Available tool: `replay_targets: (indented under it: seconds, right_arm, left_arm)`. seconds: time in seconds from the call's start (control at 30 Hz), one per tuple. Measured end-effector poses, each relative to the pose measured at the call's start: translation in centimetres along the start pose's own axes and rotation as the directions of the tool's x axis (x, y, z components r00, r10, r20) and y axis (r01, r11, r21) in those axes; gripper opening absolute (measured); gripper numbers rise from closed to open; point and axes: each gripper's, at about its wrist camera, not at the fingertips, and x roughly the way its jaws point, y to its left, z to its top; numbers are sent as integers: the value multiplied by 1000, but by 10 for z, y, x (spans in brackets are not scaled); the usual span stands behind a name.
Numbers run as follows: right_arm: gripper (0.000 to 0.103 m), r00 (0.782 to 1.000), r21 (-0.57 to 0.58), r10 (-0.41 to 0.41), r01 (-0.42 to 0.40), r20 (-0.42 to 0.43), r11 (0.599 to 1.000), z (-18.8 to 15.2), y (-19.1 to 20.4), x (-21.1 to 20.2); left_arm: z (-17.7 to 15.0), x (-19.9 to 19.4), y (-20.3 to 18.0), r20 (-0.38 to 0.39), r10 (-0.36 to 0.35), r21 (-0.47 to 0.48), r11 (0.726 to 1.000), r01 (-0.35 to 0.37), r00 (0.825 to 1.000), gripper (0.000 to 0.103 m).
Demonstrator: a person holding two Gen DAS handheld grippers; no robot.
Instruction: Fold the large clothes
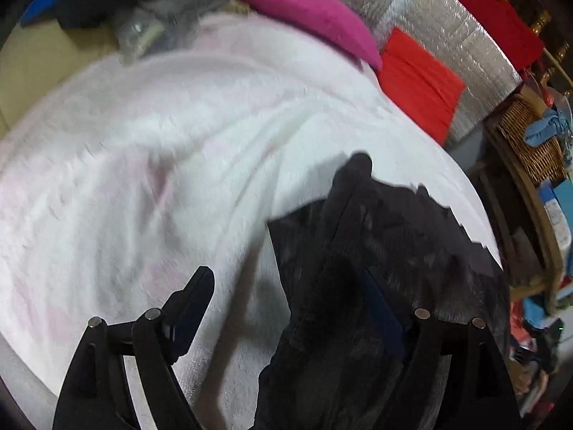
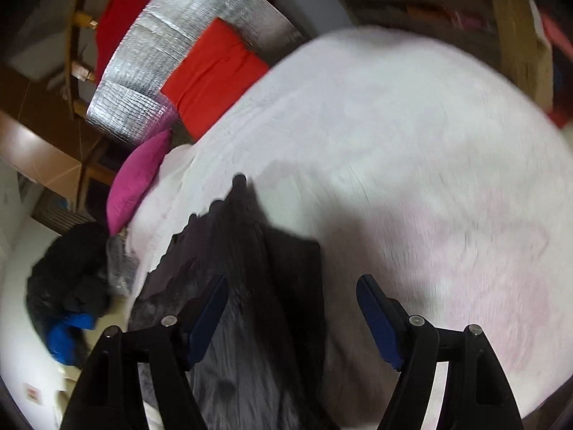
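A dark grey-black garment lies crumpled on a white fluffy blanket. In the left wrist view my left gripper is open; its left finger hangs over the blanket and its right finger is partly covered by the garment. In the right wrist view the same garment lies between and left of the fingers of my right gripper, which is open. The blanket fills the right side. Both views are blurred by motion.
A magenta cushion, a red cushion and a silver foil mat lie at the blanket's far edge. A wicker basket and clutter stand at the right. A pile of dark and blue clothes lies on the floor.
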Motion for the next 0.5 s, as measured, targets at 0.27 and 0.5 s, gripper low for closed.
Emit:
replay_targets:
  seconds: [0.27, 0.5]
  right_arm:
    - [78, 996, -3, 57, -57, -71, 998, -4, 5, 18]
    - [78, 984, -47, 12, -21, -179, 999, -12, 11, 54]
  left_arm:
    - [-2, -5, -17, 43, -22, 37, 999, 21, 999, 85]
    - [-9, 22, -27, -71, 4, 95, 995, 3, 997, 86]
